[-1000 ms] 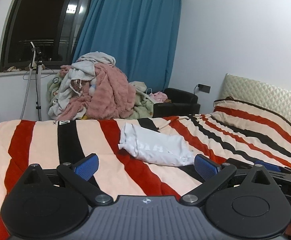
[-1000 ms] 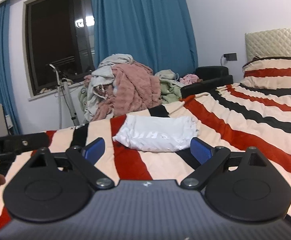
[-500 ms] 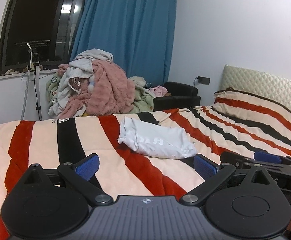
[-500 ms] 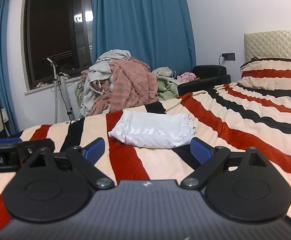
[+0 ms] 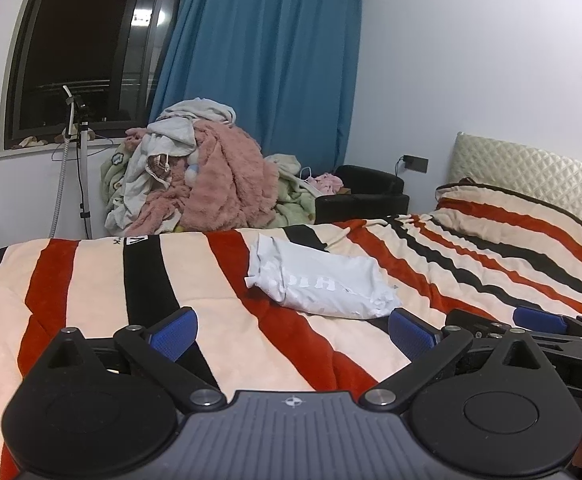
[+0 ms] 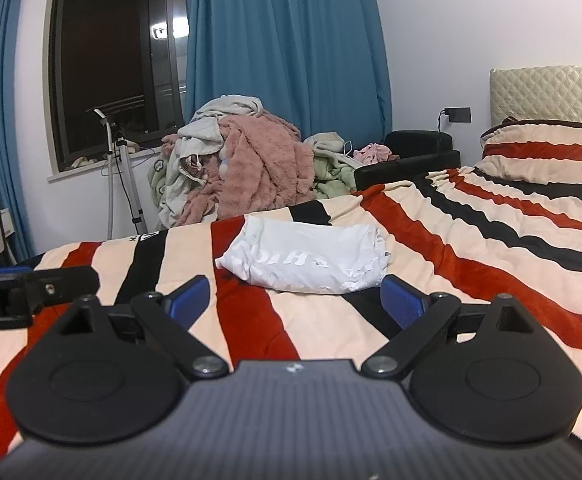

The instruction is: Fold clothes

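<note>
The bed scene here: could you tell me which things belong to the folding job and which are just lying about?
Job: white garment, folded on the striped blanket; left gripper and right gripper, both open.

Lying about: clothes heap, black chair, blue curtains, stand.

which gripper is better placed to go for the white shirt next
Probably the right gripper: in its view the folded white shirt lies straight ahead, centred between its open fingers. For the left gripper, also open, the shirt sits ahead but off toward its right finger. The margin is small.
</note>
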Tool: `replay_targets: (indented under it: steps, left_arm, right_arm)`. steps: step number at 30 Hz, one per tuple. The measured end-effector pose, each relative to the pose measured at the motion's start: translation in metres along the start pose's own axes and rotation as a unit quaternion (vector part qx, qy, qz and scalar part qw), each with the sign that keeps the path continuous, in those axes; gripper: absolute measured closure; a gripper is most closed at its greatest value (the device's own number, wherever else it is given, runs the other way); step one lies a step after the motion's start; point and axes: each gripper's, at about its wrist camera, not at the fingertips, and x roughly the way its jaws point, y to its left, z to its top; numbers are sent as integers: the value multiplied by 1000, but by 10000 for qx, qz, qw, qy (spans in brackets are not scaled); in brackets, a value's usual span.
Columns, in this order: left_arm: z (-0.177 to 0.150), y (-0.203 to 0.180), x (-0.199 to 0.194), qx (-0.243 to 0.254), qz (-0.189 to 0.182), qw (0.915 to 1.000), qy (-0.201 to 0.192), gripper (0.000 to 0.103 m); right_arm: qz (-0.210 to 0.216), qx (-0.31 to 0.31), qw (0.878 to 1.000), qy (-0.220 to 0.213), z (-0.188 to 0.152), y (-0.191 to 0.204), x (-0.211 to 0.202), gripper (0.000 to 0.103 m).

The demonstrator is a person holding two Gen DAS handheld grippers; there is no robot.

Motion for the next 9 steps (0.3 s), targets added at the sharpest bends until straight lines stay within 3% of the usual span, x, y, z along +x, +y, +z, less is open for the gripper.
replay_targets:
  steps: [9]
  left_arm:
    - [1, 0, -3, -29, -14, 10000, -15, 1]
  right_arm:
    - [-5, 0, 10000, 36, 0, 0, 1, 9]
